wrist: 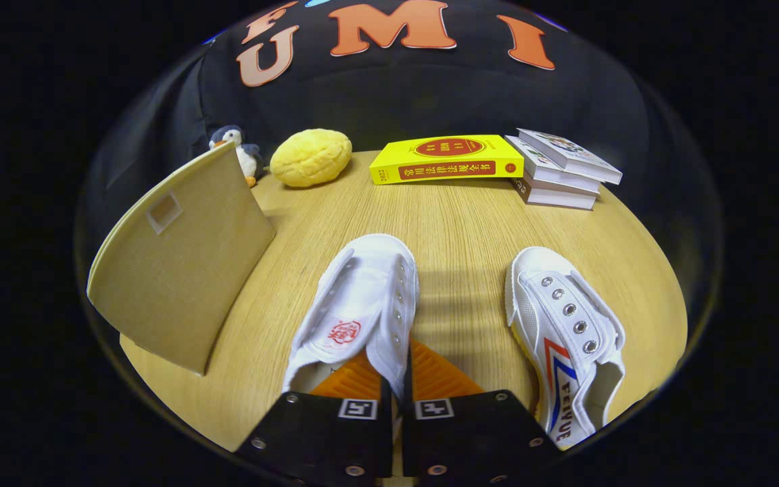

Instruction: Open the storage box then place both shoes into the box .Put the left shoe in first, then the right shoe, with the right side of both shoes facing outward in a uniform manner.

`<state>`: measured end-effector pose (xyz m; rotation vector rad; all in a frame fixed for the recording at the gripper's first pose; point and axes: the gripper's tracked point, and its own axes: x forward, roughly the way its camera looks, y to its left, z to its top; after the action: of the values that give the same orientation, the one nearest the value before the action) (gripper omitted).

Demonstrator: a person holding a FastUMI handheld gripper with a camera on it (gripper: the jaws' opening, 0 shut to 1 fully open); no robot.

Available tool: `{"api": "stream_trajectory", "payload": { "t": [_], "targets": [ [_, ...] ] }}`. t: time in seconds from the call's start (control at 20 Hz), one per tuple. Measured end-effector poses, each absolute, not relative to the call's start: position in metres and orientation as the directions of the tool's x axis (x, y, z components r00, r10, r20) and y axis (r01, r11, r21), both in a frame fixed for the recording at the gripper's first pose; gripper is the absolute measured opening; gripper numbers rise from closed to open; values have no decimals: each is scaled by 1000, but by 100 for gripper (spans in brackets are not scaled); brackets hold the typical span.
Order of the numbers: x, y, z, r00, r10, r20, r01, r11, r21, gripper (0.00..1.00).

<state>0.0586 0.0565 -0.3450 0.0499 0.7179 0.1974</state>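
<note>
A white lace-less canvas shoe (362, 297) with a red stamp on its tongue points away from me, just ahead of the fingers. My gripper (399, 382) is shut on the shoe's right side wall near the heel opening, one finger inside the shoe and one outside. I cannot tell whether the shoe rests on the table or is lifted off it. The second white shoe (569, 325), with red and blue stripes on its side, lies on the table to the right. A tan fabric storage box panel (180, 270) with a small label window stands tilted at the left.
The wooden table (457, 223) carries a yellow book (447, 162) and a stack of white books (562, 169) at the back. A yellow plush bun (310, 157) and a penguin toy (237, 150) sit behind the box. Bare wood lies between the two shoes.
</note>
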Motion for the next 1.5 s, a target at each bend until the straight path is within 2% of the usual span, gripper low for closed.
{"api": "stream_trajectory", "payload": {
  "t": [0.1,0.3,0.55,0.75,1.05,1.3,1.5],
  "targets": [
    [56,56,-335,749,205,-630,-140,978,152,1],
    [66,66,-302,790,240,-564,-168,970,178,0],
    [60,70,-283,789,266,-554,-209,964,166,0],
    [53,60,-256,811,201,-549,-136,978,158,0],
    [40,71,-178,865,84,-494,-12,989,148,0],
    [32,114,-119,895,71,-440,31,975,220,0],
    [24,159,-88,907,88,-413,22,967,254,0]
  ]
}}
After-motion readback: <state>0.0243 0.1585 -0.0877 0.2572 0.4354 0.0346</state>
